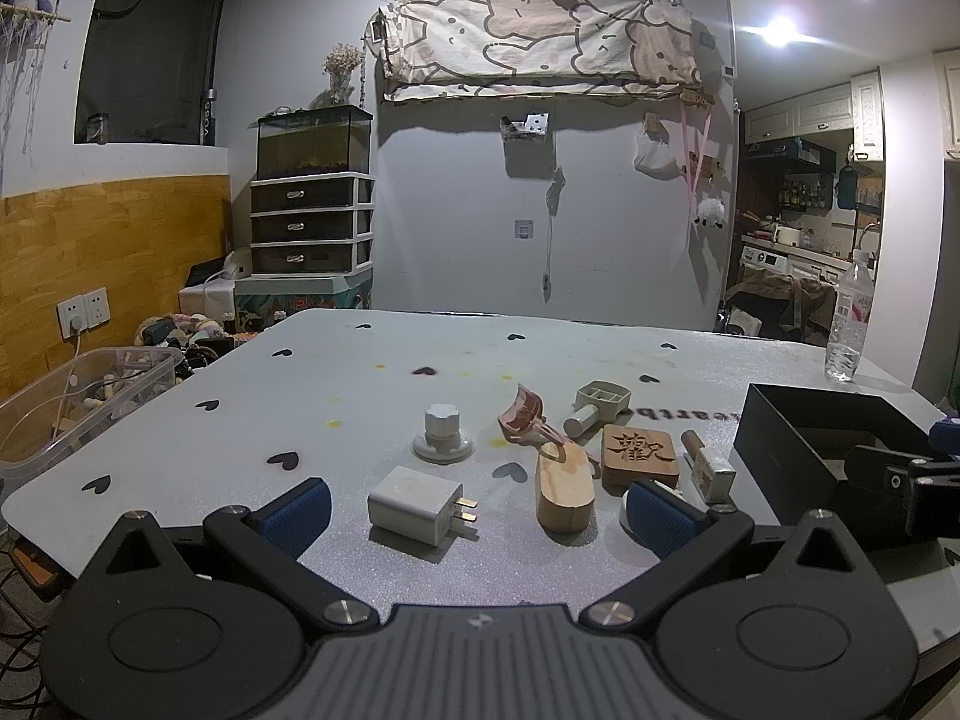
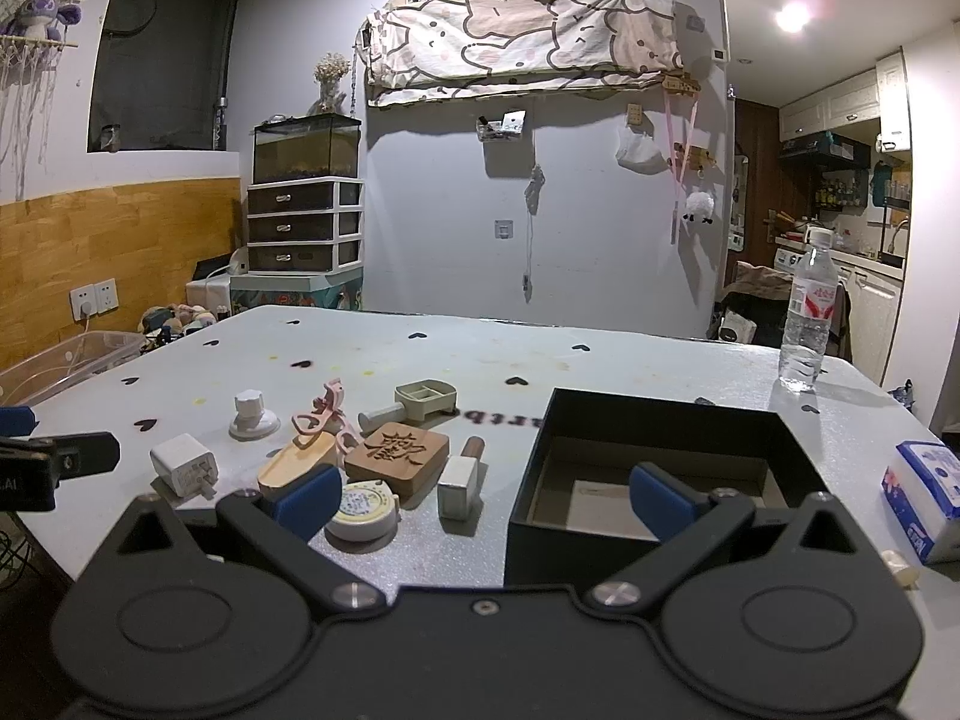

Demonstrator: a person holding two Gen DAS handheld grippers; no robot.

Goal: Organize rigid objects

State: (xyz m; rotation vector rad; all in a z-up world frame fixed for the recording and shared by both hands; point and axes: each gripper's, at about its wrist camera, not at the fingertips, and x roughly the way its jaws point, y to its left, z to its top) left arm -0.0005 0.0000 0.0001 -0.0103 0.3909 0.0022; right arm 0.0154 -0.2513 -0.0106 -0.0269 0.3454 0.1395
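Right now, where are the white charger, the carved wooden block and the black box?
Charger [image 1: 414, 506], left wrist view, on its top face.
Wooden block [image 2: 397, 452], right wrist view, on the carved character.
Black box [image 2: 654, 421], right wrist view, on its far wall's rim.

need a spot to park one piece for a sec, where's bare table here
Free: the far stretch of the grey heart-print table beyond the white suction knob and behind the open black box, toward the clear water bottle. Crowded: the cluster from the white charger to the carved wooden block.
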